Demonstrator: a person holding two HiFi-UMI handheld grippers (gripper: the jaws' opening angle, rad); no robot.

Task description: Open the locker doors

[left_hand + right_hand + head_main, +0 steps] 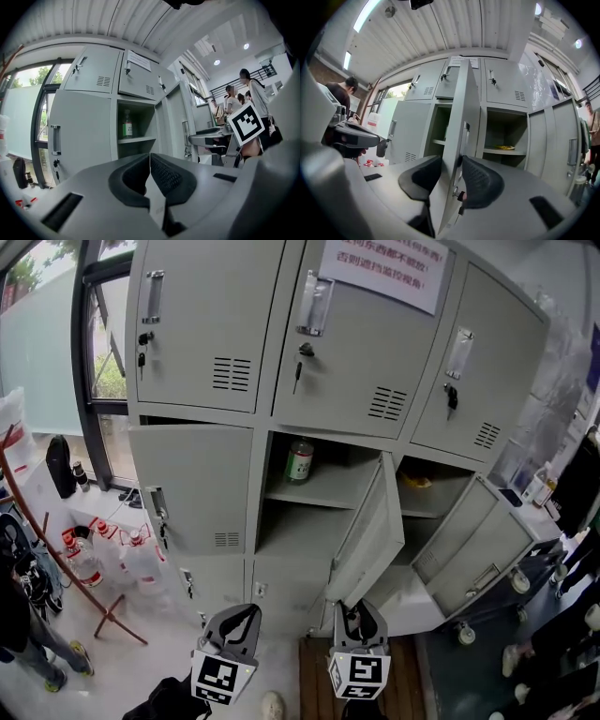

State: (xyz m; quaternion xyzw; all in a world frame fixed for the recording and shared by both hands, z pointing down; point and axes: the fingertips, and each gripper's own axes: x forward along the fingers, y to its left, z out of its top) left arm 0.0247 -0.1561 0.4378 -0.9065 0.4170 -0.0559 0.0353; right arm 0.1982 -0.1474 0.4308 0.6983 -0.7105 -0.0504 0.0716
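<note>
The grey lockers (309, 381) fill the head view. In the middle row, the centre door (370, 535) stands swung out, and the right door (478, 545) hangs wide open. The left door (192, 488) is closed. My right gripper (359, 617) is at the centre door's free edge. In the right gripper view this door (461, 117) runs between the jaws, and my right gripper (451, 164) is shut on it, a pad on each face. My left gripper (242, 617) hangs beside it; in its own view my left gripper (150, 161) is shut on nothing, facing the closed left door (79, 136).
A green-labelled bottle (300, 461) stands on the centre shelf and something yellow (417, 481) lies in the right compartment. Water jugs (141, 559) and a red rod stand (56, 549) occupy the floor at left by the window. People (251, 98) stand to the right.
</note>
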